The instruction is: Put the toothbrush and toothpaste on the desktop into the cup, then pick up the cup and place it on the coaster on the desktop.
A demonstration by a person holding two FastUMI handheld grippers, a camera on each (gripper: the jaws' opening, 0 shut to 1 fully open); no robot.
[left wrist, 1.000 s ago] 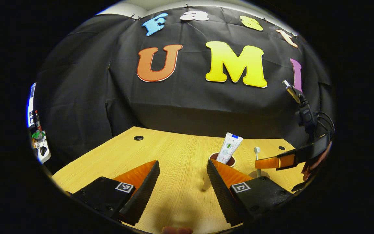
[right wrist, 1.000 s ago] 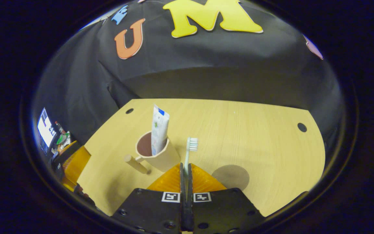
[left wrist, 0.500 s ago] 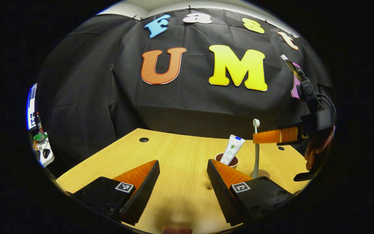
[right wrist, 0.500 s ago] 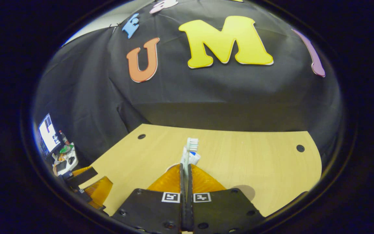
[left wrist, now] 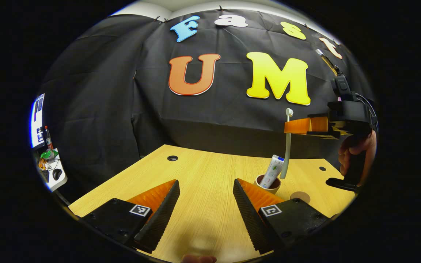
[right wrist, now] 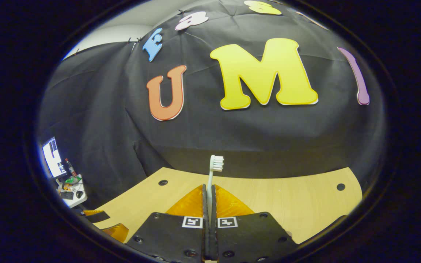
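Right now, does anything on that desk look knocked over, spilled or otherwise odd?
Nothing stands out. The cup stands upright with the toothpaste leaning inside it. The right gripper holds the toothbrush upright above it. The coaster lies flat beside the cup.

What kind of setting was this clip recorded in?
Probably a staged recording booth in an office or lab: a wooden desktop backed by a black cloth wall, with a cluttered desk and monitor beyond.
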